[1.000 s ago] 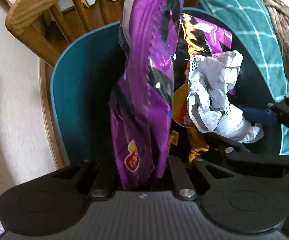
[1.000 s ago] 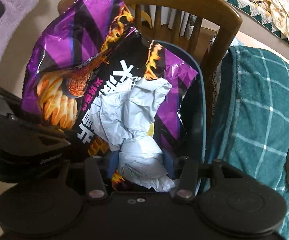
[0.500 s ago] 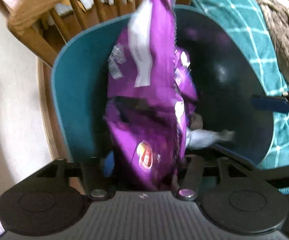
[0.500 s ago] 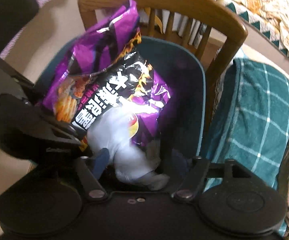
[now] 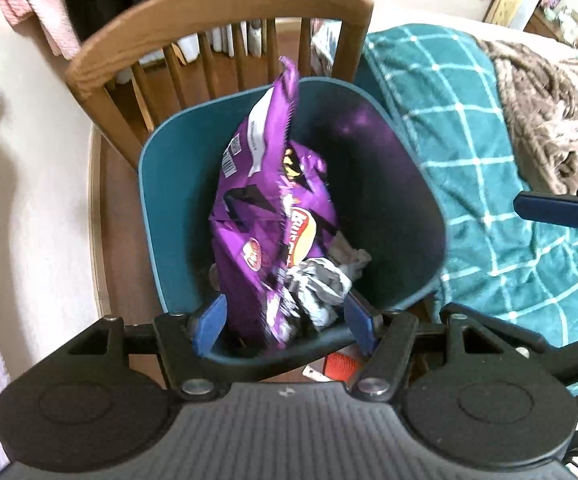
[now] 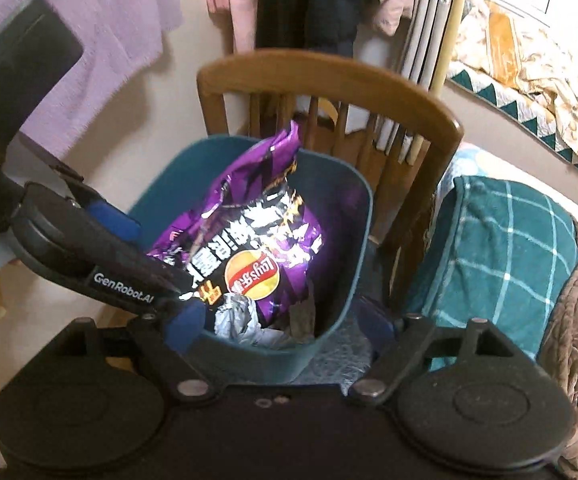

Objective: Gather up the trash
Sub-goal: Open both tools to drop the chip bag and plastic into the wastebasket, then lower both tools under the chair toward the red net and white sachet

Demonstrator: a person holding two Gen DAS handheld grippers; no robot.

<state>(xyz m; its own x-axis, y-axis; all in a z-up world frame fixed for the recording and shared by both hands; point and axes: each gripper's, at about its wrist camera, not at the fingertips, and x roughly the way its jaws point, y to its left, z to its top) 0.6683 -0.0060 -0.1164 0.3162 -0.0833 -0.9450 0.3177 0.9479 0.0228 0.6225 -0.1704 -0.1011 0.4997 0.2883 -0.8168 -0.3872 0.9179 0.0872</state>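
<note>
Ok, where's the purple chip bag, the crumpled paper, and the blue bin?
purple chip bag (image 5: 273, 216): left wrist view, middle of bag.
crumpled paper (image 5: 325, 280): left wrist view, grey wad's centre.
blue bin (image 5: 169, 208): left wrist view, inner left wall.

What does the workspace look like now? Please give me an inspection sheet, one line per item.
Surface: wooden chair seat carries the bin.
Job's things: purple chip bag and crumpled paper lie inside the teal bin.
Clutter: small red item under the bin's near edge, unclear.
Grippers: left gripper open, empty; right gripper opening, empty.
Cables: nothing seen.
Surroundings: teal checked blanket, brown throw, hanging clothes.
</note>
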